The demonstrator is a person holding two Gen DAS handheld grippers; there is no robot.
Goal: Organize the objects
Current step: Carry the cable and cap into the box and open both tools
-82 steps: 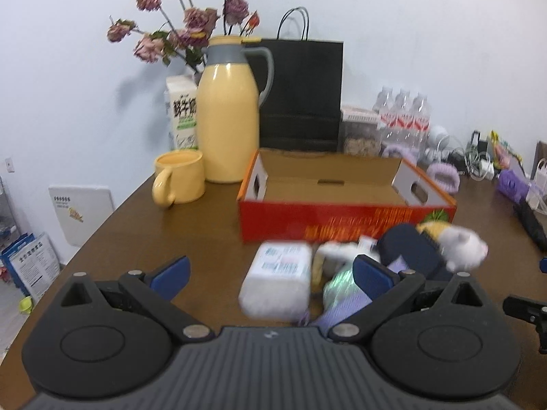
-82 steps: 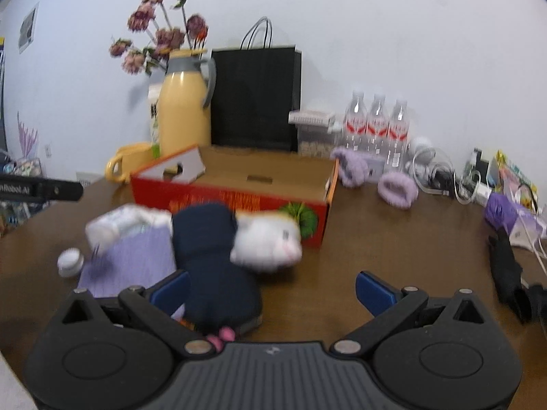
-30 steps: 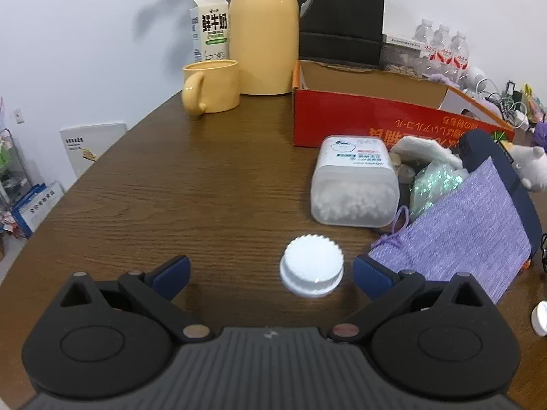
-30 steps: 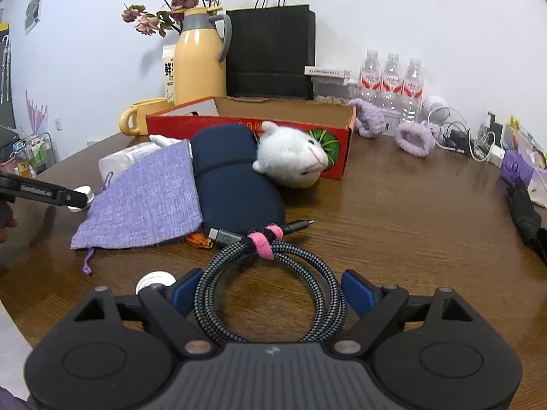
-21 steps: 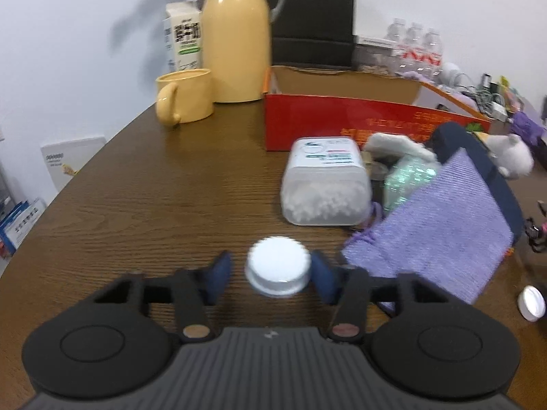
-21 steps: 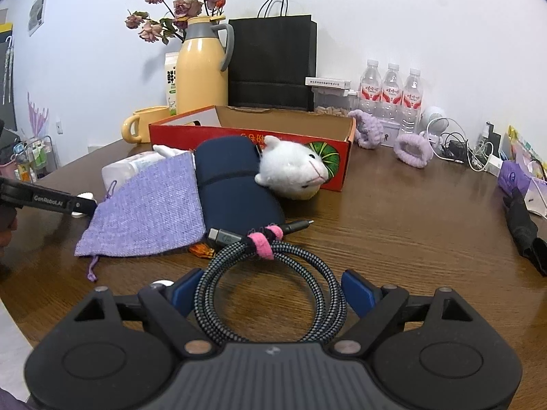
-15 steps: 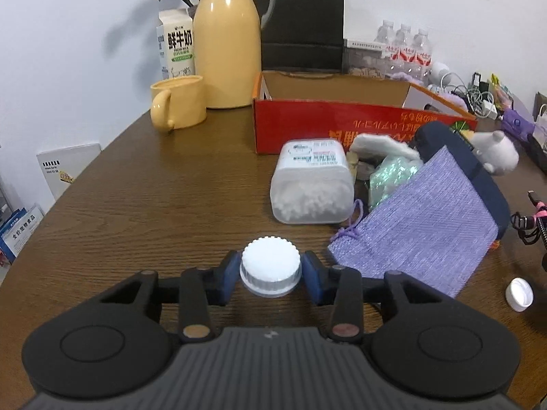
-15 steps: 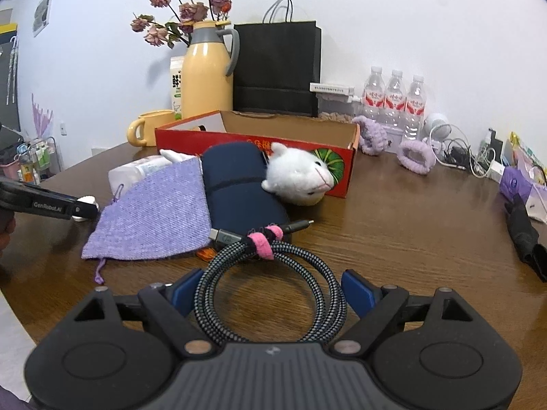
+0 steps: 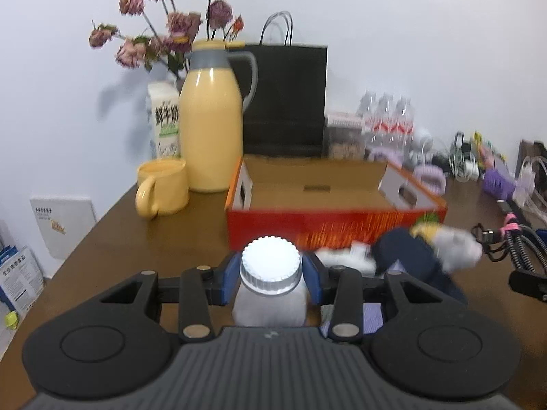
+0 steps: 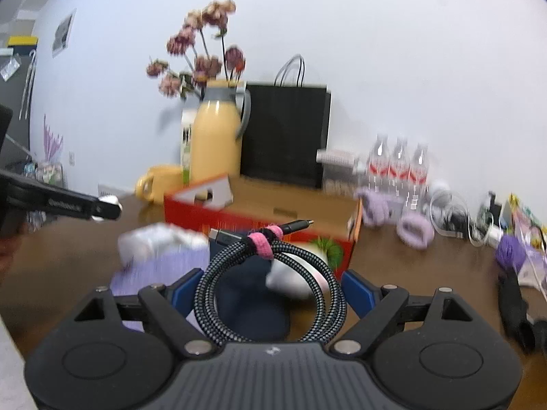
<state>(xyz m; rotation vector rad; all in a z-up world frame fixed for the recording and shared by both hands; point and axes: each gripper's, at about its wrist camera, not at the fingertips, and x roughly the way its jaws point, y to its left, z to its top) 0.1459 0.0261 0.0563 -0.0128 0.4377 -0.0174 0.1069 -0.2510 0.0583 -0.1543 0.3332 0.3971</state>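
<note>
My left gripper (image 9: 271, 278) is shut on a white ridged cap (image 9: 271, 265) and holds it lifted above the table, in front of the open red cardboard box (image 9: 335, 201). My right gripper (image 10: 271, 290) is shut on a coiled braided cable (image 10: 270, 283) with a pink tie, lifted and facing the same box (image 10: 259, 215). Below lie a dark blue pouch (image 9: 410, 256), a white plush toy (image 9: 454, 246), a purple cloth bag (image 10: 160, 266) and a clear white container (image 10: 154, 239).
A yellow jug (image 9: 212, 133), a yellow mug (image 9: 164, 188), a milk carton (image 9: 164, 119) and a black paper bag (image 9: 283, 99) stand behind the box. Water bottles (image 10: 396, 167), purple hair ties (image 10: 413, 229) and cables (image 10: 451, 212) crowd the back right.
My left gripper closed on the white cap and lifted it towards the box. My right gripper closed on the coiled cable and lifted it off the table.
</note>
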